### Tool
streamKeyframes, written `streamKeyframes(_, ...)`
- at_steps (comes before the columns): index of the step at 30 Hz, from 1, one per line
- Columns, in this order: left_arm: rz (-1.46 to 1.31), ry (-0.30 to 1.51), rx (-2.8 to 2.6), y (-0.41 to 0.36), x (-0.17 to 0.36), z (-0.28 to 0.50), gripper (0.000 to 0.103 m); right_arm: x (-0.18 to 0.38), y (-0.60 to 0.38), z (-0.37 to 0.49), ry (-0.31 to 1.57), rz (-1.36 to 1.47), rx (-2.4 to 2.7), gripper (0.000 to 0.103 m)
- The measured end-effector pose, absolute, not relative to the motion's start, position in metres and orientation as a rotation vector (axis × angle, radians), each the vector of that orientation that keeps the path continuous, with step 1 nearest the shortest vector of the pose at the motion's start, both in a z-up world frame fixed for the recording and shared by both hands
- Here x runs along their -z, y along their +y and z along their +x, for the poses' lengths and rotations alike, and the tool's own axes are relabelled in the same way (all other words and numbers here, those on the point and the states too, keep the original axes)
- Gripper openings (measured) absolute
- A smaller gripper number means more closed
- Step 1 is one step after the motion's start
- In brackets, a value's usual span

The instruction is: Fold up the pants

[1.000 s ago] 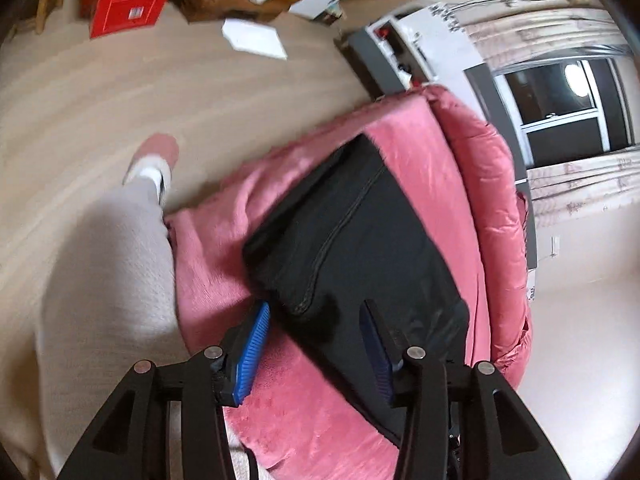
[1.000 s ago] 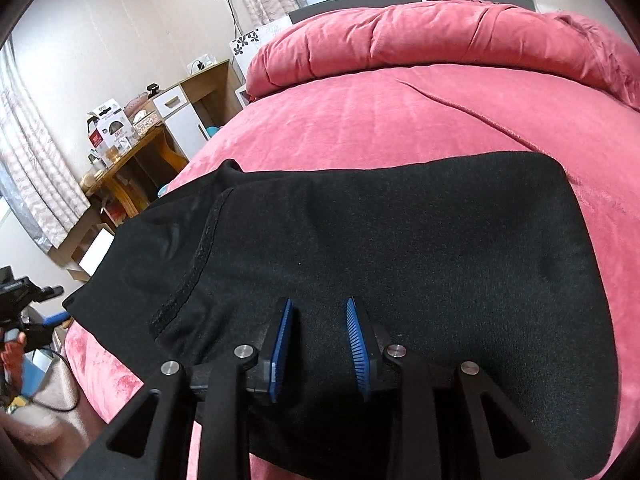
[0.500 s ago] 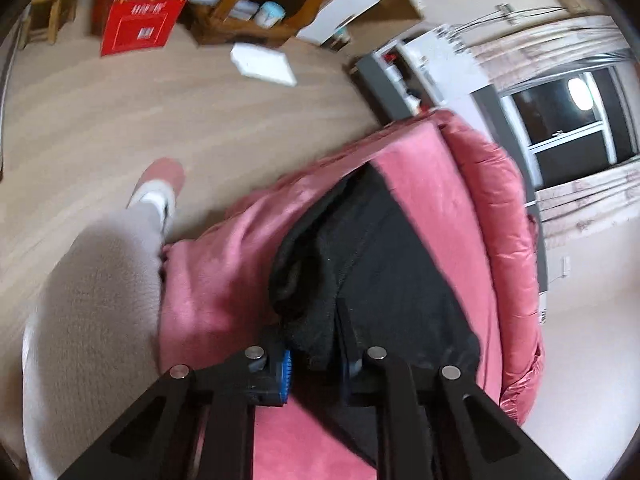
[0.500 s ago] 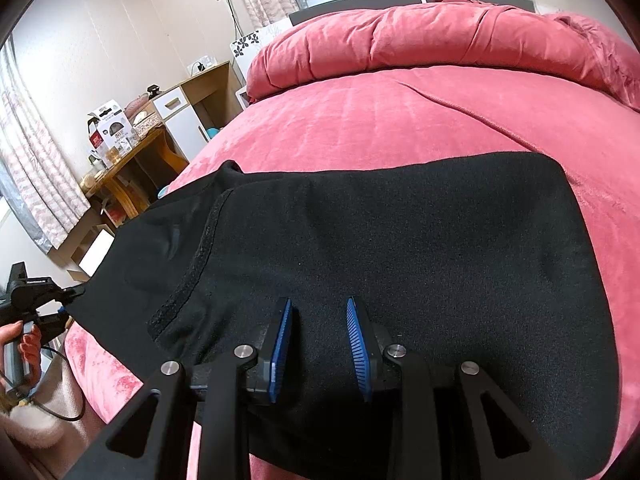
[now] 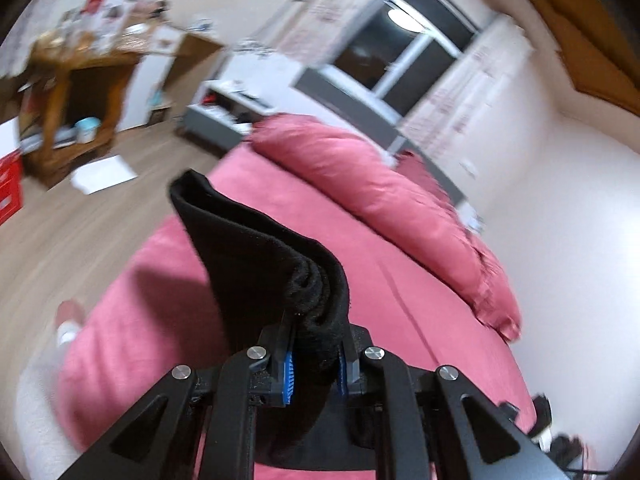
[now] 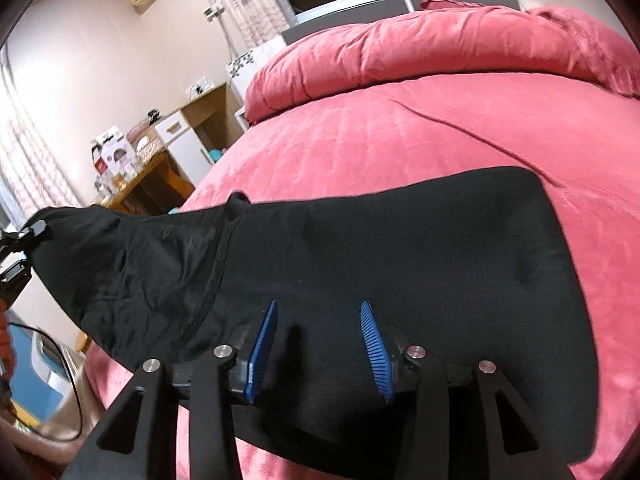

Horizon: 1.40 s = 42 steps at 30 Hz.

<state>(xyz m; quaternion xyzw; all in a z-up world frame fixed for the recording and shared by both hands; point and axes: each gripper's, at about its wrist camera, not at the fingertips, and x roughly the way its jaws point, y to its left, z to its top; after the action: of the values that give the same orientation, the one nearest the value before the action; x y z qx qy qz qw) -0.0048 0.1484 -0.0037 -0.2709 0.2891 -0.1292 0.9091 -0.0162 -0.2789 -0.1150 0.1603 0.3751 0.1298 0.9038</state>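
Black pants (image 6: 400, 240) lie spread across the pink bed (image 6: 400, 128). My left gripper (image 5: 314, 344) is shut on a bunched edge of the pants (image 5: 248, 252) and holds that end raised off the bed, so the cloth stands up as a flap in front of the camera. From the right wrist that gripper (image 6: 24, 240) shows at the far left, with the cloth stretched up to it. The jaws of my right gripper (image 6: 318, 304) are opening low over the flat part of the pants; its blue pads (image 6: 260, 344) stand apart and do not pinch the cloth.
A rolled pink duvet (image 6: 440, 40) lies along the head of the bed. Left of the bed, a wooden desk (image 5: 80, 92), a white sheet (image 5: 104, 172) and a red crate (image 5: 8, 184) stand on the wood floor. A person's foot (image 5: 68, 316) is by the bed's edge.
My left gripper shut on the pants' edge, then rose and rolled, lifting that end off the bed. The right gripper's pads spread wider and it barely moved.
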Motion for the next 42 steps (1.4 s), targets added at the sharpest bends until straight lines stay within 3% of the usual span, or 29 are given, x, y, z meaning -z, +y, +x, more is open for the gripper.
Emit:
streamKeyframes(14,-0.310,0.664,0.753,-0.017,-0.029,0.016,0.015,0.100,-0.328,-0.028,0.753,0.506,-0.180,0.051)
streamKeyframes(28,-0.017,0.944,1.002,-0.185,0.068,0.027,0.017,0.087,-0.392,-0.057,0.682,0.714,-0.054,0.051)
streamKeyframes(33,-0.039,1.087,1.004,-0.199,0.099,0.023,0.034,0.090,-0.387,-0.056,0.710,0.721,-0.084,0.052)
streamKeyframes(42,-0.154,0.882,0.906,-0.112,0.060,0.016,0.037,0.120,-0.361,-0.031,0.829,0.685,-0.195,0.057)
